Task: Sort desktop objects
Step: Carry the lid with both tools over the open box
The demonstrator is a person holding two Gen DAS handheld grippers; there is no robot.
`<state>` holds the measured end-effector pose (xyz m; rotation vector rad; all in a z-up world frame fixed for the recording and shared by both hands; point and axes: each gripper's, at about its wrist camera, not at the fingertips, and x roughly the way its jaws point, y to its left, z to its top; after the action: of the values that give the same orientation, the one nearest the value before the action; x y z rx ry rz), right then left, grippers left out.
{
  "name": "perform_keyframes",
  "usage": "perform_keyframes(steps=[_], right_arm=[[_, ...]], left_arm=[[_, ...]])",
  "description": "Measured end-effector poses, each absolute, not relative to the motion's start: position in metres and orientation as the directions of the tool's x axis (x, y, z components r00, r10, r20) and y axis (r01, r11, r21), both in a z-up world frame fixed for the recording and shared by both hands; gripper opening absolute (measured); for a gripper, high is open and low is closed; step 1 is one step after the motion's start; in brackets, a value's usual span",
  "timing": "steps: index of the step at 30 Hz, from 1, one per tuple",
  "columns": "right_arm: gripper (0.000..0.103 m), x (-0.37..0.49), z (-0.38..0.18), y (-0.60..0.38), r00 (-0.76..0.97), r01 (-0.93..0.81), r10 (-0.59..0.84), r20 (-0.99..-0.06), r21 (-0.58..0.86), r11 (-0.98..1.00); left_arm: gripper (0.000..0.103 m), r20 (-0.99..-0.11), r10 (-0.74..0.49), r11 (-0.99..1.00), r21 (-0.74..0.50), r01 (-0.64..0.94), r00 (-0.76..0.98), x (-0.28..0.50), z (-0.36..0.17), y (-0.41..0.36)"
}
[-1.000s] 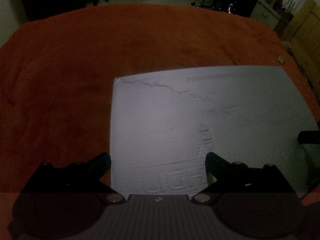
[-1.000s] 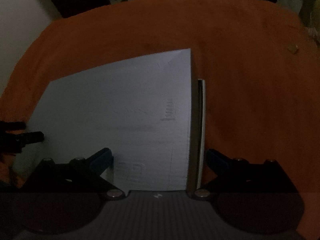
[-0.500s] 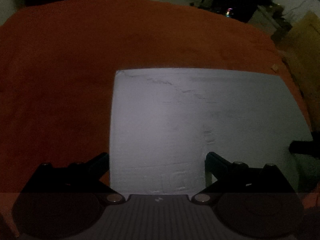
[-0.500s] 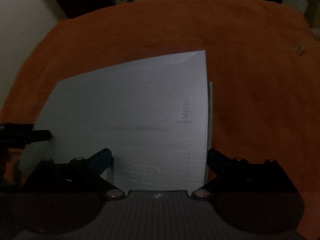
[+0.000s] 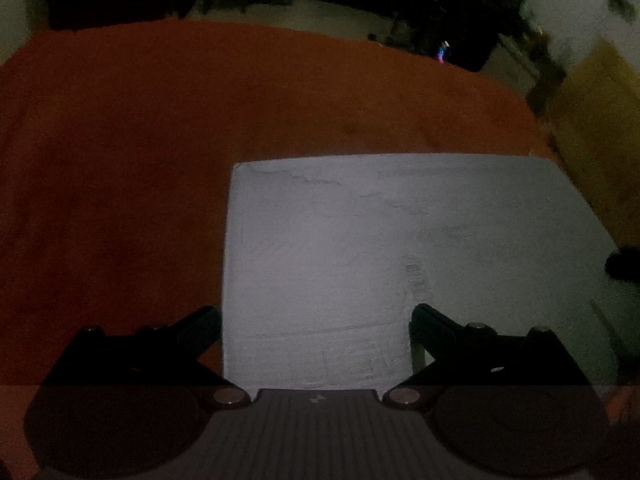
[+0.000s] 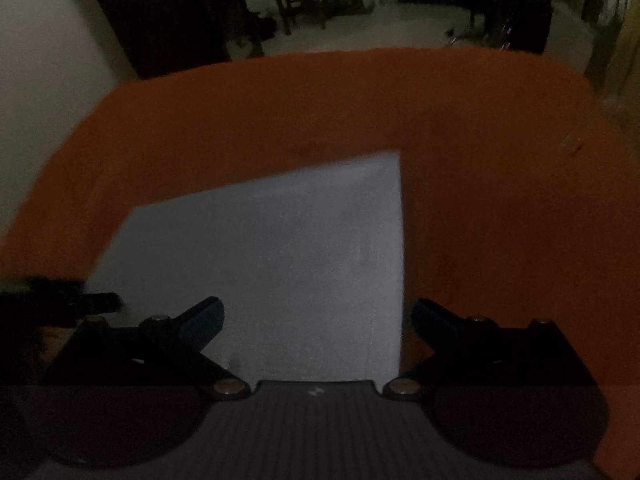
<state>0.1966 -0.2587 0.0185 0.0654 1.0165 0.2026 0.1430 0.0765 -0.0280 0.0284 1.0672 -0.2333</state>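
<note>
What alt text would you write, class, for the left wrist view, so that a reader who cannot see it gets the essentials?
A pale grey flat board fills the lower right of a dim fisheye picture, lying over an orange cloth. The left gripper stands open at the board's near edge, its dark fingers spread wide. A dark room lies behind.

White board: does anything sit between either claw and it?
Nothing visible does. The white board already lies between the open fingers of the left claw and the right claw, over the orange cloth.
</note>
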Motion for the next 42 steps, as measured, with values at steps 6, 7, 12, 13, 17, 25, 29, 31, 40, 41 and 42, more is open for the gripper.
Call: perform_keyframes(steps=[6,7,12,13,17,25,29,31,40,41,42], right_arm=[[0.102,0.194,0.003,-0.250,0.463,-0.197,0.176,-0.869,0.092,0.976],[0.102,0.195,-0.001,-0.251,0.449,-0.187,0.172,-0.877,0.097,0.978],[0.102,0.203,-0.020,-0.261,0.388,-0.137,0.176,-0.905,0.133,0.982],[0.102,0.205,-0.026,-0.263,0.363,-0.129,0.193,-0.912,0.156,0.979],[0.103,0.209,-0.045,-0.270,0.260,-0.081,0.309,-0.915,0.298,0.951],[0.103,0.198,-0.025,-0.277,0.295,-0.017,0.342,-0.892,0.353,0.936],[0.100,0.179,-0.016,-0.258,0.341,-0.050,0.273,-0.899,0.273,0.961],[0.100,0.172,-0.014,-0.250,0.354,-0.097,0.250,-0.901,0.230,0.968],[0.103,0.186,-0.063,-0.274,0.201,0.004,0.313,-0.928,0.321,0.947],[0.103,0.185,-0.068,-0.275,0.182,0.030,0.337,-0.924,0.347,0.937],[0.103,0.182,-0.068,-0.275,0.177,0.046,0.339,-0.924,0.352,0.935]], left_arm=[[0.102,-0.873,-0.138,0.972,-0.028,0.234,0.467,0.140,-0.030,0.073],[0.102,-0.875,-0.140,0.972,-0.033,0.231,0.464,0.140,-0.030,0.073],[0.102,-0.873,-0.142,0.972,-0.035,0.231,0.466,0.138,-0.030,0.076],[0.102,-0.874,-0.142,0.972,-0.035,0.231,0.465,0.138,-0.030,0.077],[0.102,-0.878,-0.153,0.972,-0.050,0.230,0.453,0.146,-0.028,0.080],[0.102,-0.857,-0.310,0.951,-0.284,0.126,0.412,0.151,-0.003,0.109],[0.102,-0.851,-0.363,0.930,-0.307,0.203,0.380,0.137,0.007,0.089],[0.102,-0.857,-0.279,0.956,-0.208,0.205,0.433,0.131,0.007,0.083],[0.103,-0.916,-0.176,0.984,-0.156,0.083,0.360,0.150,-0.036,0.097],[0.103,-0.915,-0.186,0.983,-0.167,0.082,0.359,0.150,-0.037,0.096],[0.103,-0.916,-0.184,0.982,-0.160,0.096,0.356,0.150,-0.037,0.094]])
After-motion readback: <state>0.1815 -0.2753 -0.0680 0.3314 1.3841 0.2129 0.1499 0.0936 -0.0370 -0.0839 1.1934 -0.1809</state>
